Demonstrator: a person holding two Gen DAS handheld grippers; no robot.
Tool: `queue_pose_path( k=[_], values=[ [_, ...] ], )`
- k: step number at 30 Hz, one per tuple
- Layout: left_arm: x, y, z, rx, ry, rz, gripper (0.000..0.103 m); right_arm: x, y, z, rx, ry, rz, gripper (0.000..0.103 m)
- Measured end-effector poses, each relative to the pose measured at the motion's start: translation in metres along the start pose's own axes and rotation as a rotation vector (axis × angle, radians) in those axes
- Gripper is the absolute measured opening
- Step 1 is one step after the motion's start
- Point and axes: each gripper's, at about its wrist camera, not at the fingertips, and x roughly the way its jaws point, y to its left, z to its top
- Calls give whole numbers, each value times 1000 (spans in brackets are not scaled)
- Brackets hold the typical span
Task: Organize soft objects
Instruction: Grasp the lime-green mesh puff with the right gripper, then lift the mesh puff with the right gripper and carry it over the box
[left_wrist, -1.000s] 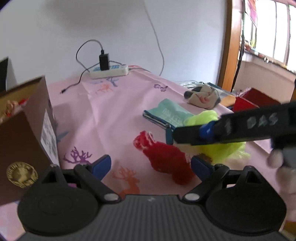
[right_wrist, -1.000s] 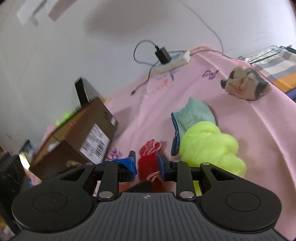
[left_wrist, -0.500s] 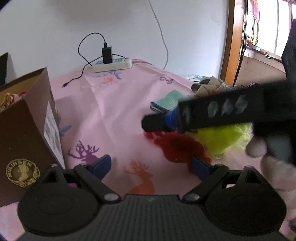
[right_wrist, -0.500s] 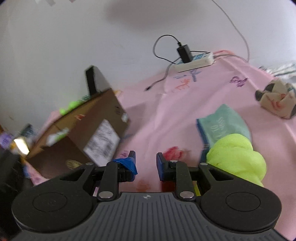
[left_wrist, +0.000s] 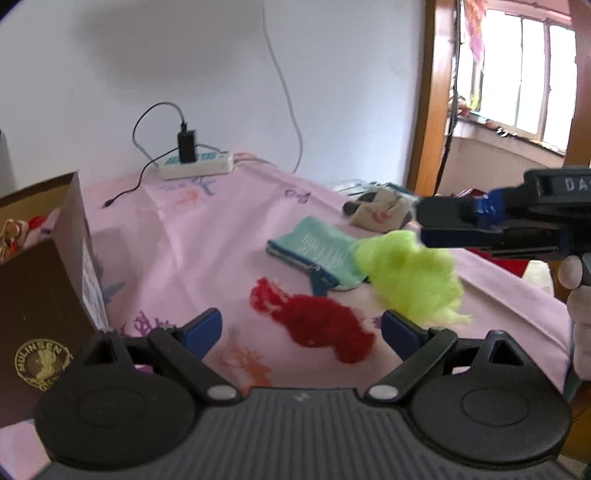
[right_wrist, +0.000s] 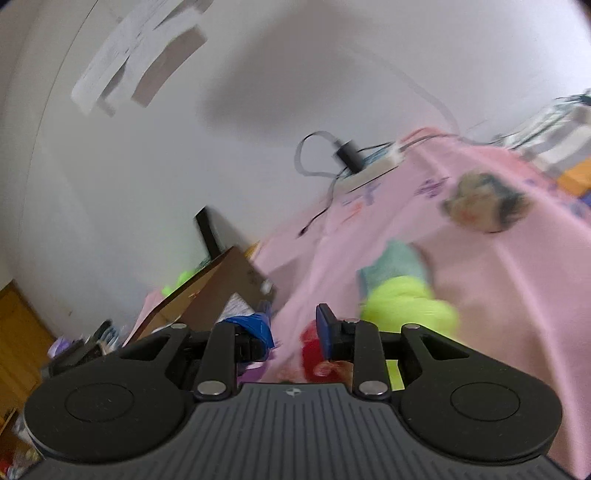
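Fingers (left_wrist: 207, 326) apart; red fluffy piece (left_wrist: 317, 325) lying diagonally

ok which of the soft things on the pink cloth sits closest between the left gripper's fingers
The red fluffy piece, lying right ahead of the open left gripper; the yellow-green fluff and teal pouch lie farther off to the right.

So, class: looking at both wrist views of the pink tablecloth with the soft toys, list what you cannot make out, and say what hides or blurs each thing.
- Brown cardboard box: left wrist view; contents mostly hidden behind its wall, and the frame edge cuts it off.
- Patterned cream stuffed toy: right wrist view; motion blur smears its pattern.
- Fluffy red yarn toy: right wrist view; the right gripper covers most of it.
- Right gripper, left wrist view: its near finger hides the gap.
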Motion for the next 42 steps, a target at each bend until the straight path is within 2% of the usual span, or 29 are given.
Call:
queue_pose_path(
  k=[4, 6, 10, 12, 17, 18, 20, 22, 24, 30, 35, 38, 42],
  values=[
    [-1, -9, 0, 18, -8, -51, 94, -21, -3, -2, -61, -41, -155, 10],
    [-2, -17, 1, 28, -10, -99, 94, -24, -4, -3, -103, -47, -226, 10],
    [1, -40, 9, 45, -28, -128, 94, -16, -9, -2, -177, -9, -301, 10],
    [11, -53, 13, 49, -19, -131, 94, -13, -19, -2, -149, 20, -280, 10],
    [35, -81, 16, 105, -3, -118, 91, -7, -43, -2, 0, 71, -153, 11],
    [40, -84, 15, 113, 6, -123, 80, -5, -43, -2, 9, 74, -143, 15],
    [45, -84, 13, 114, 35, -131, 63, -2, -46, -3, 27, 93, -113, 15],
    [49, -81, 12, 105, 38, -107, 57, -1, -46, -6, 44, 123, -88, 16],
    [49, -75, 13, 79, 36, -114, 54, 1, -44, -9, 44, 125, -72, 16],
    [45, -72, 12, 84, 14, -126, 44, 0, -39, -14, 37, 103, -83, 13],
    [36, -72, 13, 77, -18, -139, 42, -6, -24, -10, -11, 91, -115, 11],
    [25, -71, 14, 64, -41, -150, 31, -8, -11, -7, -47, 100, -116, 10],
    [5, -67, 15, 58, -84, -122, 31, -5, 15, -5, -130, 101, -128, 10]
  ],
)
